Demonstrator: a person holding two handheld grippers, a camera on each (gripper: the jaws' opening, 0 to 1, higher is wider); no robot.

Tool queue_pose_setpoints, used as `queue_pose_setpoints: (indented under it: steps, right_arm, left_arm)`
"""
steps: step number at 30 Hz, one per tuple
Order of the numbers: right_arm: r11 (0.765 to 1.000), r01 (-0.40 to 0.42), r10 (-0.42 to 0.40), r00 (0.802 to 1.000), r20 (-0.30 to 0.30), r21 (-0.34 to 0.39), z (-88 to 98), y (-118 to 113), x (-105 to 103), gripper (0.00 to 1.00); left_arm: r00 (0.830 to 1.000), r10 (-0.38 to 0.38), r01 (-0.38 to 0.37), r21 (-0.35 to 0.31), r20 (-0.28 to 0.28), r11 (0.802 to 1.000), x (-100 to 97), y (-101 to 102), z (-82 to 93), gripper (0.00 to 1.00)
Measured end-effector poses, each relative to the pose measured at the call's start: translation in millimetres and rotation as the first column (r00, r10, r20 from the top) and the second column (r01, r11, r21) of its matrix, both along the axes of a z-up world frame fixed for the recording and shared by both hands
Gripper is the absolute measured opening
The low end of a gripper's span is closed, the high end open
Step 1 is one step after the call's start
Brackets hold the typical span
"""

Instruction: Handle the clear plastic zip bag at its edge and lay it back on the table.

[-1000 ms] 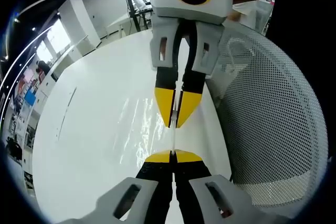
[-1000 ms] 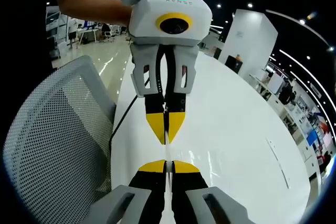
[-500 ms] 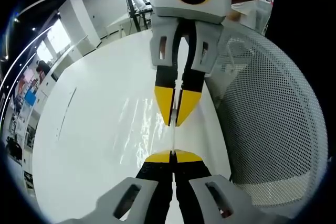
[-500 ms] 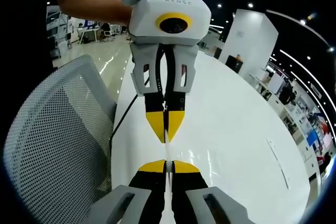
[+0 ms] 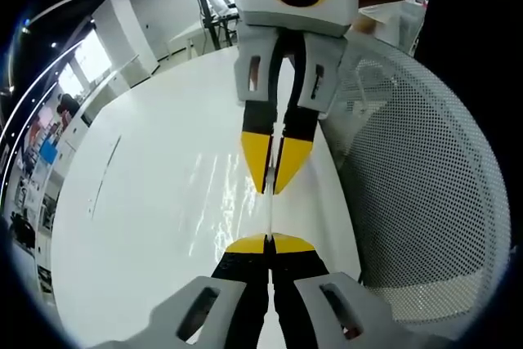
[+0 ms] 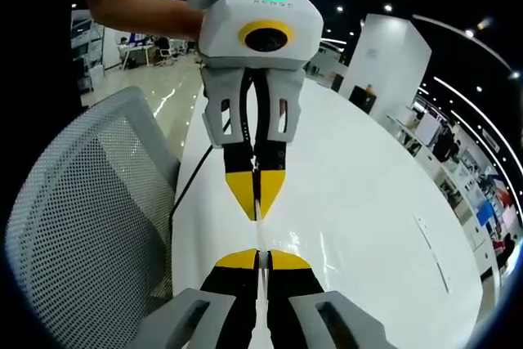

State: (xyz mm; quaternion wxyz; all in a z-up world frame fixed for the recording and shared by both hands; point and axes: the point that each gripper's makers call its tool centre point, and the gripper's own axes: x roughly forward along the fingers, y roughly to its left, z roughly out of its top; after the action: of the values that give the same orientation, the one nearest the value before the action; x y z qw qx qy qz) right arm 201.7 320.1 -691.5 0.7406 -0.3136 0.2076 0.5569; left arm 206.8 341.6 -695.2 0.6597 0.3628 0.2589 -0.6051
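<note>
**Bag Held Taut Between Two Grippers Above the Table**

The broad glossy white table point(image 5: 139, 202) spreads under everything, and beside its near edge stands the white perforated mesh chair back point(image 5: 425, 169). Above the table, little has shifted over the last second: the opposing gripper has drifted only slightly in each view, so the lay-down looks not yet begun. The left gripper point(image 5: 269, 243) has its yellow-tipped jaws pressed together on the edge of the clear plastic zip bag point(image 5: 221, 194), whose creased film glints over the table. Facing it, the right gripper point(image 6: 259, 257) is likewise clamped tight on the same thin edge. Pale lettering sits beside a green light on the left gripper's housing, too blurred to read.
</note>
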Motion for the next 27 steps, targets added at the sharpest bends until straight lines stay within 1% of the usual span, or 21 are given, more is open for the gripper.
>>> queue_pose_setpoints:
  steps: [27]
  right_arm:
    - [1.000,0.002,-0.002,1.000,-0.003,0.002,-0.5,-1.0,-0.7,0.00]
  left_arm:
    - [1.000,0.006,-0.006,0.003,0.000,1.000,-0.9,1.1,0.2,0.00]
